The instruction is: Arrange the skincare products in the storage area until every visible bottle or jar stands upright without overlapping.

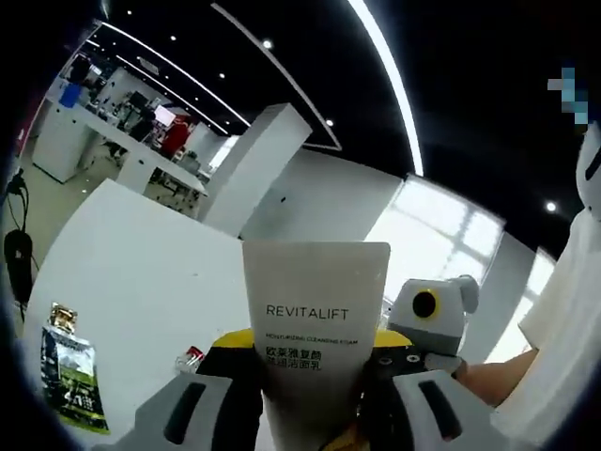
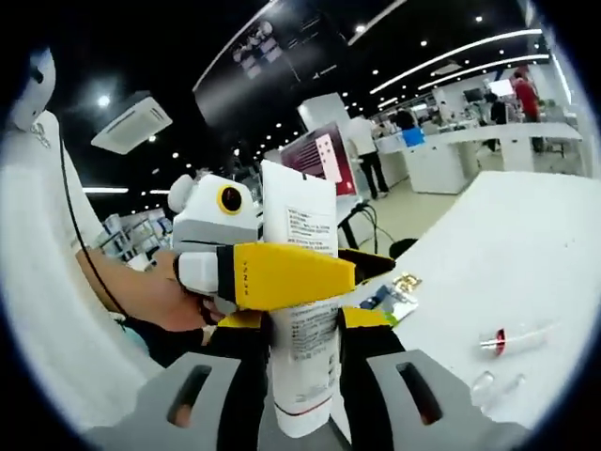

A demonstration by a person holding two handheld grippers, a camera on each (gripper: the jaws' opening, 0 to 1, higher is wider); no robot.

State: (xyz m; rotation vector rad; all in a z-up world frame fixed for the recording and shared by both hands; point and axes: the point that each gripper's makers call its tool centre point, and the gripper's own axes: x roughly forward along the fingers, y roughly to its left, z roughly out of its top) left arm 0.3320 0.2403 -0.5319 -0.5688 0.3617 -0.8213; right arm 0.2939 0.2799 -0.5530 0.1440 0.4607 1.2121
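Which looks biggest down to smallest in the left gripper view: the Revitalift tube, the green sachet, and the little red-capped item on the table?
1. Revitalift tube, though it is closest to the camera, which inflates it.
2. Green sachet.
3. Red-capped item, smallest by far.

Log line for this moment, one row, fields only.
object: Revitalift tube upright, off table | left gripper: shut on tube | right gripper: shut on tube | white table: sachet, small vial
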